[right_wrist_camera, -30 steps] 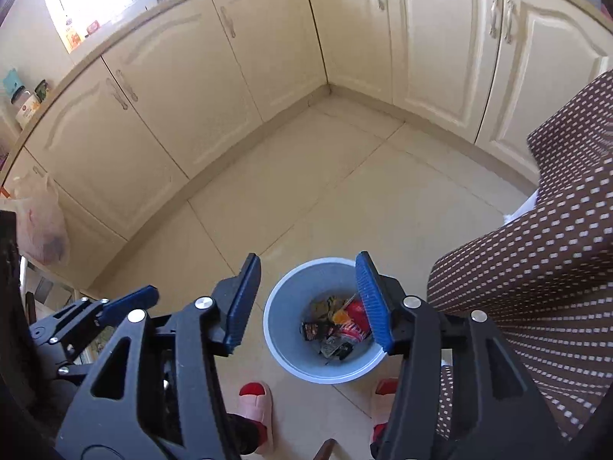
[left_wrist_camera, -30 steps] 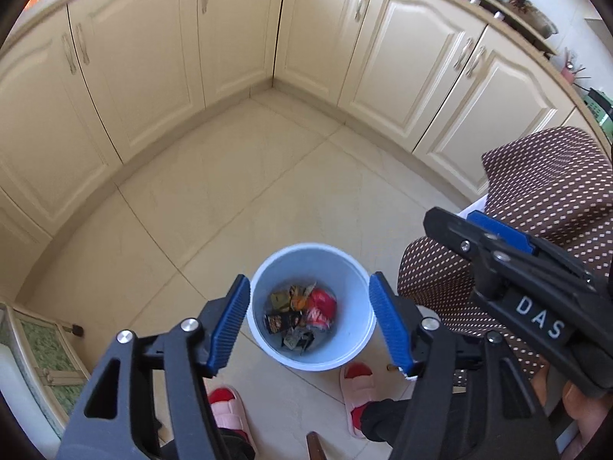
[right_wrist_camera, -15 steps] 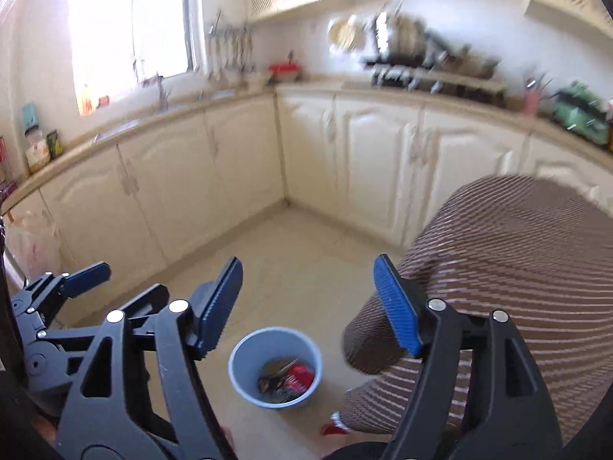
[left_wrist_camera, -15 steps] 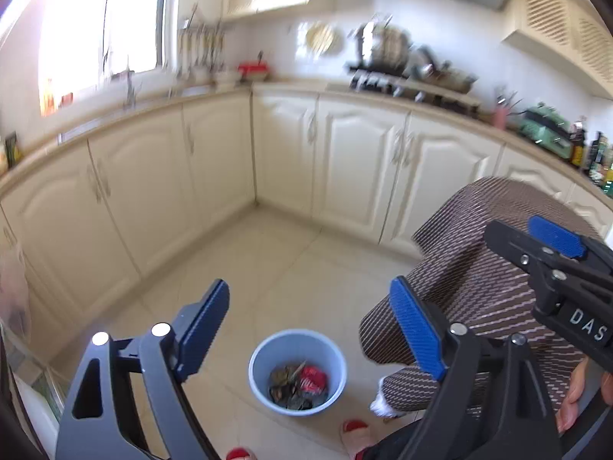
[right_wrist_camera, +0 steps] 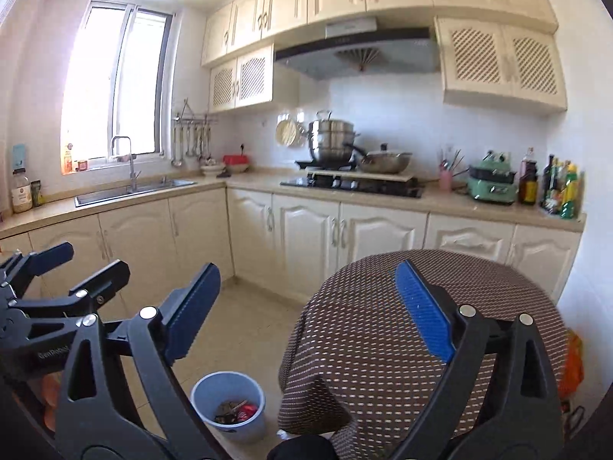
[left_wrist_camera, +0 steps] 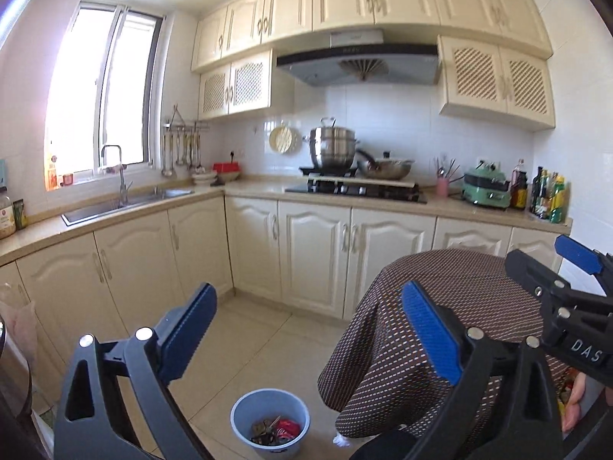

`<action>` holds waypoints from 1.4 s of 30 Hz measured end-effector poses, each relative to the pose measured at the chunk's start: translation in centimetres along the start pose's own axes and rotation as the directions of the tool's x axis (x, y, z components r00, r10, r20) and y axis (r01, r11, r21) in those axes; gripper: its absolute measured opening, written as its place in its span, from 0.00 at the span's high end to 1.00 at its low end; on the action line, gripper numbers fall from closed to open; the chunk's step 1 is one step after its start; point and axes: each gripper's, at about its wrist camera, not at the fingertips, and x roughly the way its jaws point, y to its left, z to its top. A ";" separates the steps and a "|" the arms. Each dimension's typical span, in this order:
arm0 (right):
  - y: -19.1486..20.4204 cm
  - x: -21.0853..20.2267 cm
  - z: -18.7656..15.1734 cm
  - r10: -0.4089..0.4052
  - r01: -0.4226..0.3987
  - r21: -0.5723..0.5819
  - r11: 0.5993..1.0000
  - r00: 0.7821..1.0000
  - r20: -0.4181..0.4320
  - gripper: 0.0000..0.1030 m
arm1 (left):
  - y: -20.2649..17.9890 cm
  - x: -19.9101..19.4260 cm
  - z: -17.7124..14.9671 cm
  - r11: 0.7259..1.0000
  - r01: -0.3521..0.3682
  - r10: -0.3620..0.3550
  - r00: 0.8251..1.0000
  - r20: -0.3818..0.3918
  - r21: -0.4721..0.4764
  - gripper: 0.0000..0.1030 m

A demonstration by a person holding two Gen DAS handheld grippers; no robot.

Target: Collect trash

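A light-blue trash bin [left_wrist_camera: 238,414] [right_wrist_camera: 199,393] stands on the tiled floor beside the table. Several wrappers [left_wrist_camera: 276,430] [right_wrist_camera: 234,411], one of them red, lie in it. My left gripper [left_wrist_camera: 308,294] is raised well above the bin and points almost level at the kitchen. Its jaws are opening wide and nothing is between them. My right gripper [right_wrist_camera: 306,271] is just as high, its jaws also opening with nothing between them. Each gripper shows at the edge of the other's view: the right gripper [left_wrist_camera: 548,264], the left gripper [right_wrist_camera: 88,262].
A round table under a brown dotted cloth [left_wrist_camera: 383,364] [right_wrist_camera: 364,326] fills the right foreground. Cream cabinets [left_wrist_camera: 318,253] run along the back and left, with a sink [left_wrist_camera: 126,201], a stove with pots [left_wrist_camera: 345,161] and bottles [left_wrist_camera: 551,195]. An orange packet [right_wrist_camera: 572,360] lies at the table's right edge.
Both grippers rose from just over the bin and tilted up from pointing at the floor to nearly level. Their jaws spread wider. The bin now sits small and low in both views.
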 end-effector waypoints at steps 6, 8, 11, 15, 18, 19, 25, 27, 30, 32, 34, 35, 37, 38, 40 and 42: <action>-1.5 -5.0 0.4 -0.067 0.068 -0.017 0.998 0.994 0.086 0.09 | -2.7 -4.2 0.9 1.000 0.000 -0.002 0.998 0.060 0.025 0.06; -2.1 -6.0 0.5 -0.079 0.081 -0.014 0.997 0.992 0.098 0.08 | -3.2 -5.0 1.0 1.000 0.008 -0.010 0.998 0.061 0.025 0.06; -2.5 -7.1 0.5 -0.106 0.108 -0.015 0.994 0.988 0.115 0.08 | -3.7 -6.0 0.9 1.000 0.015 -0.016 0.998 0.067 0.021 0.06; -2.8 -8.0 0.4 -0.122 0.124 -0.017 0.992 0.985 0.121 0.07 | -3.9 -6.5 0.8 0.999 0.026 -0.028 0.997 0.067 0.029 0.06; -2.5 -8.0 0.3 -0.119 0.122 -0.020 0.992 0.986 0.118 0.07 | -4.0 -6.7 0.7 0.999 0.027 -0.029 0.997 0.067 0.032 0.06; -2.4 -8.0 0.2 -0.118 0.122 -0.023 0.992 0.986 0.118 0.07 | -4.0 -6.8 0.8 0.999 0.024 -0.026 0.997 0.067 0.034 0.06; -1.9 -8.1 0.2 -0.112 0.116 -0.030 0.993 0.987 0.113 0.07 | -3.8 -6.8 0.8 0.999 0.026 -0.028 0.997 0.066 0.030 0.06; -1.9 -8.1 0.2 -0.112 0.116 -0.030 0.993 0.987 0.112 0.07 | -3.7 -6.8 0.9 0.999 0.027 -0.029 0.997 0.065 0.027 0.06; -2.1 -8.2 0.2 -0.113 0.117 -0.027 0.993 0.987 0.114 0.07 | -3.7 -6.8 1.0 0.999 0.023 -0.025 0.997 0.070 0.025 0.06; -2.1 -8.3 0.1 -0.115 0.119 -0.028 0.993 0.987 0.114 0.07 | -3.7 -6.8 1.0 0.999 0.025 -0.027 0.997 0.069 0.024 0.06; -2.2 -8.3 0.0 -0.115 0.119 -0.027 0.993 0.987 0.115 0.06 | -3.7 -6.9 1.0 0.999 0.027 -0.029 0.997 0.070 0.024 0.06; -2.2 -8.3 0.0 -0.115 0.119 -0.028 0.992 0.987 0.114 0.06 | -3.7 -7.0 0.9 0.999 0.027 -0.028 0.997 0.071 0.024 0.06; -2.1 -8.2 -0.1 -0.115 0.118 -0.029 0.993 0.987 0.112 0.06 | -3.7 -7.0 0.9 0.999 0.029 -0.031 0.997 0.070 0.023 0.06; -2.1 -8.3 -0.1 -0.114 0.117 -0.029 0.993 0.987 0.111 0.06 | -3.7 -7.0 0.9 0.999 0.029 -0.031 0.997 0.069 0.023 0.06; -2.1 -8.3 -0.1 -0.114 0.118 -0.029 0.993 0.987 0.112 0.06 | -3.7 -7.0 1.0 0.999 0.028 -0.030 0.997 0.070 0.024 0.06; -2.1 -8.3 -0.1 -0.114 0.118 -0.028 0.993 0.987 0.111 0.06 | -3.6 -7.0 0.9 0.999 0.028 -0.029 0.997 0.068 0.025 0.06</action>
